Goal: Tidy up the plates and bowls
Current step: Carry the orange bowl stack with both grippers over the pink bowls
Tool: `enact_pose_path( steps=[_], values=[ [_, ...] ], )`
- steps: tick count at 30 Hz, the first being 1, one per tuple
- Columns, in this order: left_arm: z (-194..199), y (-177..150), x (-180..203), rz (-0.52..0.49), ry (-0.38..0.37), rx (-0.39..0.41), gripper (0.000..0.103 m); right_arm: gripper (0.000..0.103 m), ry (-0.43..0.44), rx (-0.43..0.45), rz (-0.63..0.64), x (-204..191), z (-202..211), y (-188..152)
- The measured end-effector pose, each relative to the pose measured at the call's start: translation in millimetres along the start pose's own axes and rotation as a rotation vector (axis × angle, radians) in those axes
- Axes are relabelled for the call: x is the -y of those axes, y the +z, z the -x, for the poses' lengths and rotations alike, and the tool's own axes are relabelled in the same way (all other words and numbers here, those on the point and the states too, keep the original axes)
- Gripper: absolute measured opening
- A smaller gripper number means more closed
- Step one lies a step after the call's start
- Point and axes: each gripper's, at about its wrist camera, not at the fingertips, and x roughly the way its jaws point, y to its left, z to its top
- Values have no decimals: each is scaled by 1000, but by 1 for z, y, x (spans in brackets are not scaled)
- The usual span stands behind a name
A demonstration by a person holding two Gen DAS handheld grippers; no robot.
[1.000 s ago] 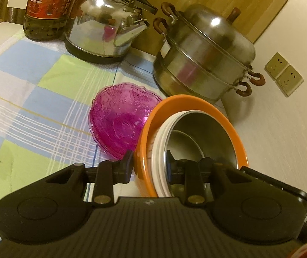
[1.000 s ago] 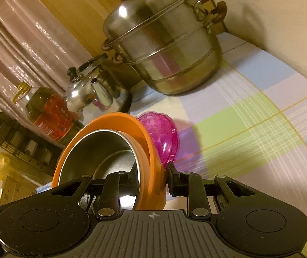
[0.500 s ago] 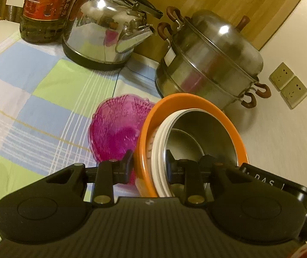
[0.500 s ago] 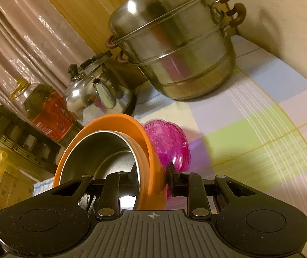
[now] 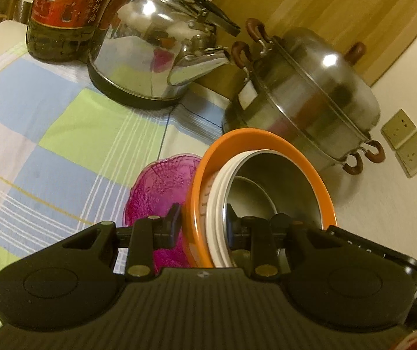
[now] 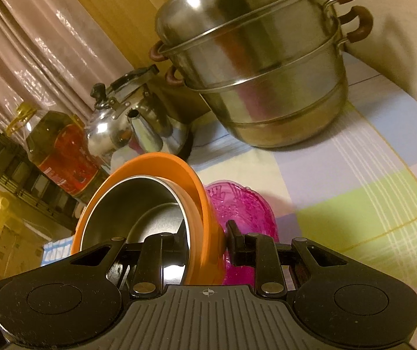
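A nested stack is carried between both grippers: an orange bowl [image 5: 266, 140] with white plates [image 5: 220, 204] and a steel bowl [image 5: 278, 183] inside it. My left gripper [image 5: 201, 224] is shut on the stack's near rim. In the right wrist view my right gripper [image 6: 205, 239] is shut on the opposite rim of the orange bowl [image 6: 156, 163], with the steel bowl [image 6: 132, 204] inside. A pink glass bowl [image 5: 156, 192] sits under the stack, seen also beside the right fingers [image 6: 243, 210]. Whether it rests on the cloth or hangs with the stack I cannot tell.
A steel steamer pot [image 5: 304, 99] and a kettle [image 5: 156, 52] stand close ahead on the checked tablecloth [image 5: 48, 134], with an oil bottle [image 5: 68, 8] at the back left. Wall sockets [image 5: 406, 143] are at the right. A dark rack [image 6: 19, 169] stands beyond the table.
Both grippers have carried the stack forward toward the kettle and steamer pot, which now look larger and nearer. The grips are unchanged.
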Motion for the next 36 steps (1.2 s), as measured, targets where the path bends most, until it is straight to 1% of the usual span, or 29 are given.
enact_pose_path(
  steps=[4,9,20,26,36],
  values=[
    [-10,3,-4,-1,18,-4,26,26,6,-26,-14,5,-16,3],
    [-28,6,-9,8,27,-23,26,26,-6,-50,-25,12,-33,5],
    [-52,8,-14,-4,56,-58,26,26,-18,-90,-55,26,-60,9],
    [-60,8,-19,-4,66,-76,26,26,-26,-112,-51,28,-71,6],
    [-68,7,-25,6,69,-85,25,26,-42,-128,-33,28,-79,1]
  ],
)
